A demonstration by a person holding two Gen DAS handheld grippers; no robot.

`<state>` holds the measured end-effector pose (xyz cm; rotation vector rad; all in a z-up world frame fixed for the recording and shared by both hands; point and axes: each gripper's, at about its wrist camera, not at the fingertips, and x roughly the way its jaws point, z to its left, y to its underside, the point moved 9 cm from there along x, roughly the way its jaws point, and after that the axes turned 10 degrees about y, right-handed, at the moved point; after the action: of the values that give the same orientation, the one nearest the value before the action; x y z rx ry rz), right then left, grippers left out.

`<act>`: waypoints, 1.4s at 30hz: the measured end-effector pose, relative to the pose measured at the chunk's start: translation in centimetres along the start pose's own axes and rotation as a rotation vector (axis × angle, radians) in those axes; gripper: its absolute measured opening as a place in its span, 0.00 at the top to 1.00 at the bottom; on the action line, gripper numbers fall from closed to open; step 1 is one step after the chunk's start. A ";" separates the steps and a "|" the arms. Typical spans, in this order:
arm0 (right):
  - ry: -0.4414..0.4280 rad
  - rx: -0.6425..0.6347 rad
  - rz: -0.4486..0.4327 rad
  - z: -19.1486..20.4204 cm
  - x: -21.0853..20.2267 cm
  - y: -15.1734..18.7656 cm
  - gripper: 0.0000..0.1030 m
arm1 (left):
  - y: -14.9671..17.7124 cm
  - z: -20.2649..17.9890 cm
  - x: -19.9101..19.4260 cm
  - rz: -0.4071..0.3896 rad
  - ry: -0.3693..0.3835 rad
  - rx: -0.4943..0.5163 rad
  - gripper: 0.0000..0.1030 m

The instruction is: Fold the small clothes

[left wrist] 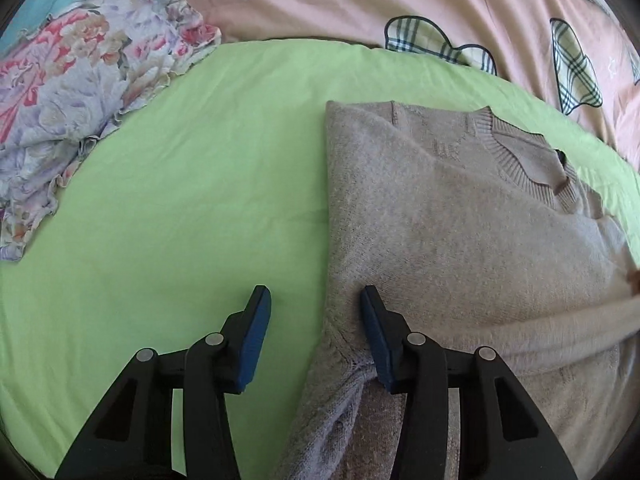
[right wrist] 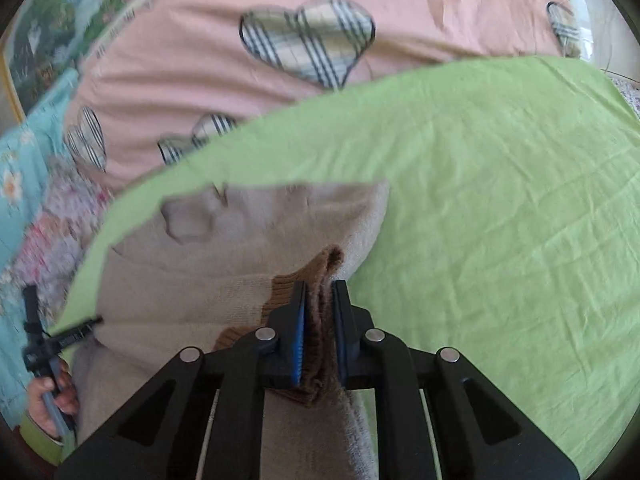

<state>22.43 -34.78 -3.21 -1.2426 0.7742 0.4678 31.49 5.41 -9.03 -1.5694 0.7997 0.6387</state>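
Note:
A beige knit sweater point(left wrist: 460, 232) lies on the green sheet point(left wrist: 192, 200), its left side folded in along a straight edge, its ribbed collar at the upper right. My left gripper point(left wrist: 316, 300) is open and empty, straddling the sweater's lower left edge, right finger over the knit. In the right wrist view the sweater point(right wrist: 224, 256) is blurred and its right side is lifted. My right gripper point(right wrist: 319, 292) is shut on the sweater's brown ribbed cuff point(right wrist: 318, 320), holding the sleeve above the body. The left gripper also shows at the left edge of that view point(right wrist: 44, 344).
A floral fabric pile point(left wrist: 68, 100) lies at the sheet's left. A pink quilt point(left wrist: 360, 4) with plaid hearts lies beyond the sheet, also in the right wrist view point(right wrist: 224, 72). Bare green sheet point(right wrist: 500, 208) spreads to the sweater's right.

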 end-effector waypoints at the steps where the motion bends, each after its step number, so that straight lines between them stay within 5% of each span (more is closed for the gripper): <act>1: 0.021 -0.001 0.030 -0.4 0.7 0.6 0.84 | 0.1 0.0 -0.1 -0.001 -0.006 0.002 0.54; 4: 0.018 0.065 0.065 -1.6 0.2 1.6 0.67 | 0.7 0.4 -1.1 0.000 -0.004 0.003 0.53; 7: -0.010 0.081 0.010 -1.9 -3.3 2.1 0.64 | 2.0 0.9 -3.2 -0.008 -0.013 0.002 0.53; 11: -0.058 0.071 -0.052 -1.5 -8.7 4.2 0.44 | 5.3 1.7 -6.5 0.006 0.036 -0.032 0.55; 19: -0.133 0.073 -0.010 -0.6 -12.4 10.3 0.44 | 13.5 0.2 -11.9 0.045 0.173 -0.014 0.54; 31: -0.189 0.048 0.022 -1.6 -16.6 16.6 0.43 | 21.3 1.8 -16.3 0.070 0.273 -0.064 0.46; 42: -0.311 0.075 0.128 -3.8 -18.3 23.4 0.43 | 29.1 0.0 -19.6 0.118 0.414 -0.009 0.39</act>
<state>-7.05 -30.23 -5.58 -1.0235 0.6015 0.7120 -3.44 6.31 -11.54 -1.6971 1.2054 0.4035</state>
